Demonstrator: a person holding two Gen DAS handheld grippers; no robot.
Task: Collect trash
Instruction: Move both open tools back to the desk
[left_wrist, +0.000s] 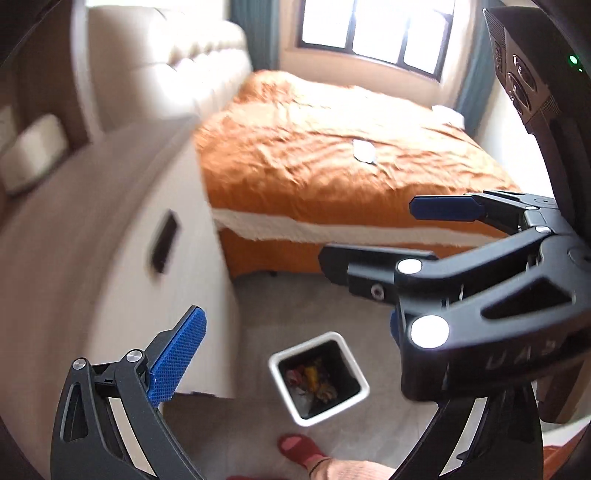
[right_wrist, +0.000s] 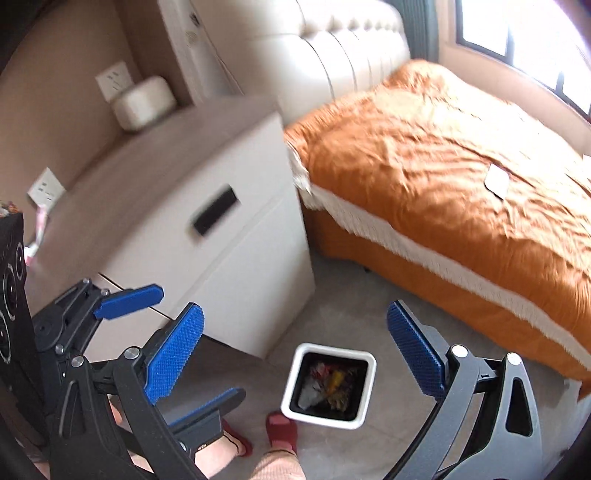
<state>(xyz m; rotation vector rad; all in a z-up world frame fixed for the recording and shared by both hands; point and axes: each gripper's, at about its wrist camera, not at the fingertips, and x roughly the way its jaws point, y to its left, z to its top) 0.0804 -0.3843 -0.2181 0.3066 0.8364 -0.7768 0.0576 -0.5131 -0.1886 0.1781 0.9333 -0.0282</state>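
A white square trash bin (left_wrist: 319, 374) with a black inside stands on the grey floor below both grippers, with colourful scraps in it; it also shows in the right wrist view (right_wrist: 328, 386). My left gripper (right_wrist: 181, 341) is open and empty, held above the floor left of the bin. My right gripper (right_wrist: 295, 350) is open and empty, high above the bin; it crosses the left wrist view (left_wrist: 373, 232). A white piece of paper (left_wrist: 364, 150) lies flat on the orange bedspread, also visible in the right wrist view (right_wrist: 496, 181).
A white nightstand (right_wrist: 207, 206) with a dark handle slot stands left of the bin, against the bed (right_wrist: 461, 155). A cream round object (right_wrist: 144, 101) and pink wrapper (right_wrist: 38, 225) sit on its top. The person's red slippers (right_wrist: 282, 424) are by the bin.
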